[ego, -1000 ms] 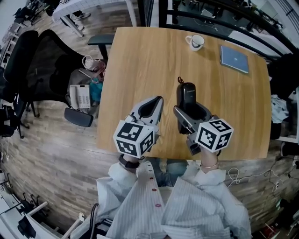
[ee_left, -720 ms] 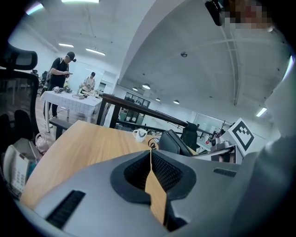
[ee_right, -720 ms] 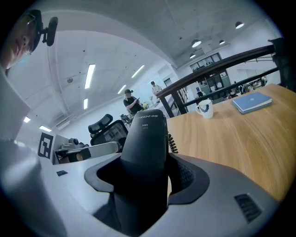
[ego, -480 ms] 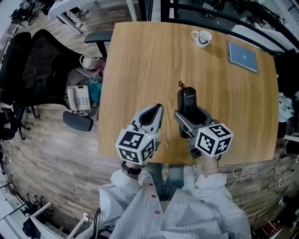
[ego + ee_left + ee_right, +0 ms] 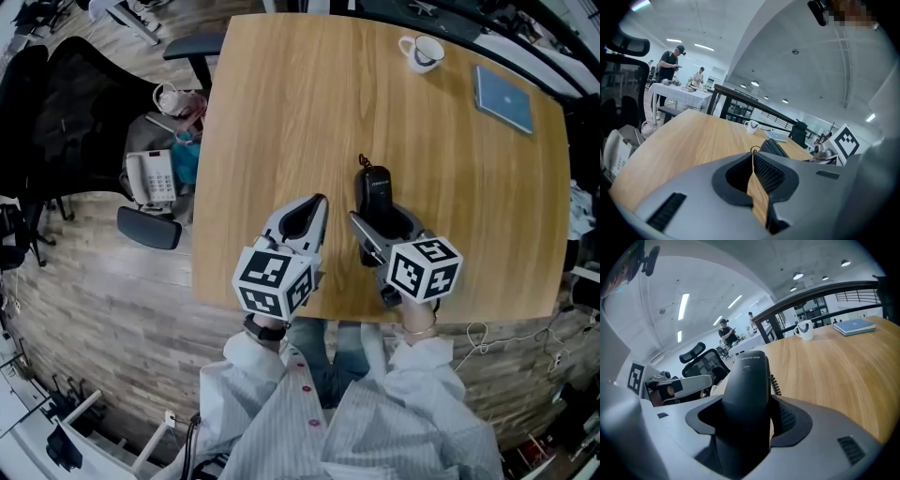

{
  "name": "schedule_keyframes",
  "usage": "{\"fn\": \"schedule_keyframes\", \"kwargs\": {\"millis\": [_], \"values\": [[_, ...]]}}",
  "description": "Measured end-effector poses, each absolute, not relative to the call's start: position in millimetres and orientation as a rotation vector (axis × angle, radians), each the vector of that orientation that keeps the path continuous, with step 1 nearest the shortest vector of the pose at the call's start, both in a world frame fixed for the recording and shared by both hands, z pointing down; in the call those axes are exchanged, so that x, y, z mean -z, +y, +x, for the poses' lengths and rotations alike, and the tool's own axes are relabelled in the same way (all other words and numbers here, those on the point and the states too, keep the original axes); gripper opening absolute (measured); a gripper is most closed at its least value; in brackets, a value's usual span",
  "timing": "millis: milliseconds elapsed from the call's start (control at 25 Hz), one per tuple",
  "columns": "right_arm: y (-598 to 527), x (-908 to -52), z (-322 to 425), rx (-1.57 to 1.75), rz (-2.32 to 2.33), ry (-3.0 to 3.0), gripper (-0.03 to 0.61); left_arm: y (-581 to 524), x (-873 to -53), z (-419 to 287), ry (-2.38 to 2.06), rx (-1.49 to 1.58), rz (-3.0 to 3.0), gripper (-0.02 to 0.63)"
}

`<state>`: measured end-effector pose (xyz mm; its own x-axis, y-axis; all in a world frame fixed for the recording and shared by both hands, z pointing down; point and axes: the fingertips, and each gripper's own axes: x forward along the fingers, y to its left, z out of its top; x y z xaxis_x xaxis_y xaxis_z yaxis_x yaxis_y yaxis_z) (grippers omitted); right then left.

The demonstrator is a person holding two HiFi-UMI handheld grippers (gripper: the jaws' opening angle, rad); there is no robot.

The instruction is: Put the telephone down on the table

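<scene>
Matt black plastic telephone, smooth wood-grain table, seemingly glossy ceramic mug

Telephone near front of table; mug, seemingly book, far right.

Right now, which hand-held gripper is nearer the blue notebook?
Right. The right hand-held gripper, clamping the telephone, is near-left of the blue notebook; the left hand-held gripper sits farther left.
</scene>
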<state>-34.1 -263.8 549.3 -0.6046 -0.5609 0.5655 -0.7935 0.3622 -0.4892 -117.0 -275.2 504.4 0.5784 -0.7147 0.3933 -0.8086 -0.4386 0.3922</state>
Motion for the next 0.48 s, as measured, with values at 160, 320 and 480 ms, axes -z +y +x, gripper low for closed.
{"fn": "schedule_keyframes", "kwargs": {"millis": [160,320,480], "values": [[-265.4,-563.2,-43.9,-1.094,1.184,-2.315,0.318,-278.9,-514.5,-124.0,-1.224,-0.223,2.246,0.017],[-266.4,-575.2,-52.0,-1.094,1.16,-2.304,0.318,-282.3,-527.6,-129.3,-1.238,-0.24,2.22,0.017],[-265.5,-589.1,-60.2,-1.089,1.133,-2.282,0.318,-283.4,-542.0,-135.1,-1.24,-0.249,2.183,0.017]]}}
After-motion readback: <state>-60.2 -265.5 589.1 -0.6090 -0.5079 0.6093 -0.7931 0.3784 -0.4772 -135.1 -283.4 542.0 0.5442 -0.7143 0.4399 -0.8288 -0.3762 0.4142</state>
